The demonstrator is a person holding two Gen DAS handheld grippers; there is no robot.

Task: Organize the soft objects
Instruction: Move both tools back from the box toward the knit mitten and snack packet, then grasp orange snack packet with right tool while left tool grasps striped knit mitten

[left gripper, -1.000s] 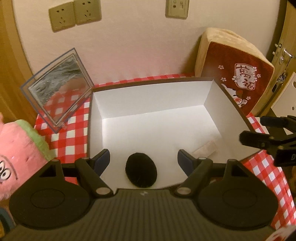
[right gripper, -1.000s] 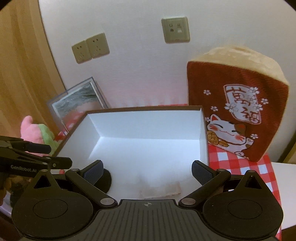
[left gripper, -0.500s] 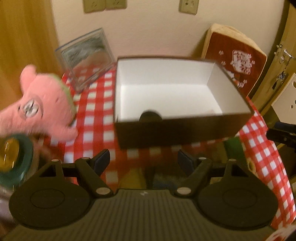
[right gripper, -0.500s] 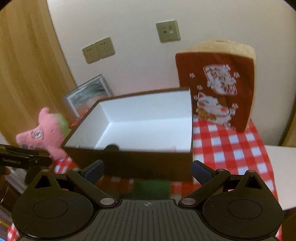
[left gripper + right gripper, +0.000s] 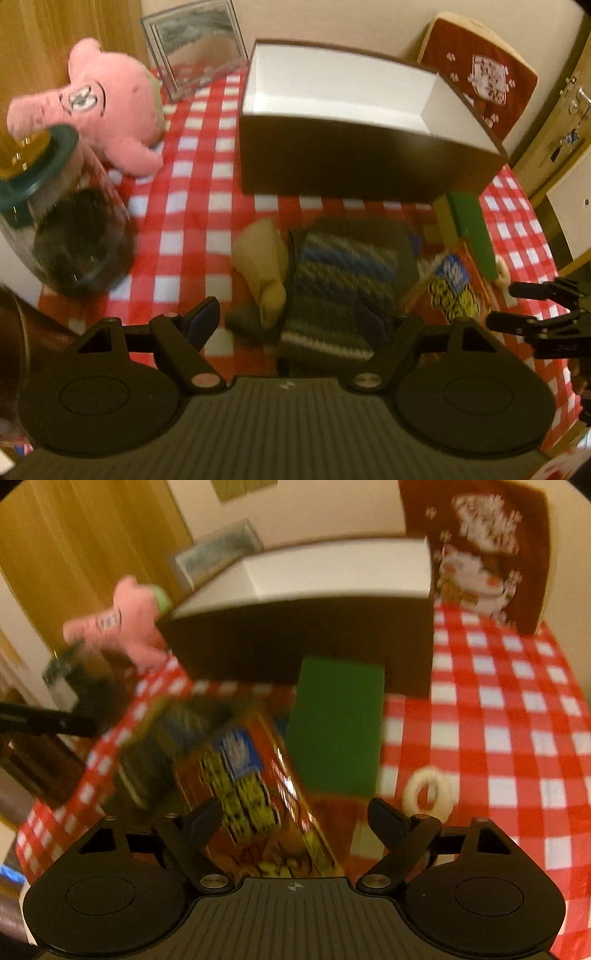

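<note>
Your left gripper (image 5: 286,319) hangs spread over the striped knit cloth (image 5: 340,280), pads clear of it. Your right gripper (image 5: 295,818), jaws just narrowing yet still apart, straddles the snack packet (image 5: 255,794) without pinching. Beyond: green sponge (image 5: 338,723), then brown box (image 5: 354,162), pink plush (image 5: 110,107) at left.

Warm yellowish light is washing over everything here. A cream wall (image 5: 332,26) is running along the back, and a beige wall socket plate (image 5: 243,488) is peeking in at the top of the right wrist view. Wood panelling (image 5: 55,40) is standing at the left, and a wooden door with a metal handle (image 5: 581,98) is sitting at the right. A red-and-white checked tablecloth (image 5: 192,206) is covering the table.
</note>
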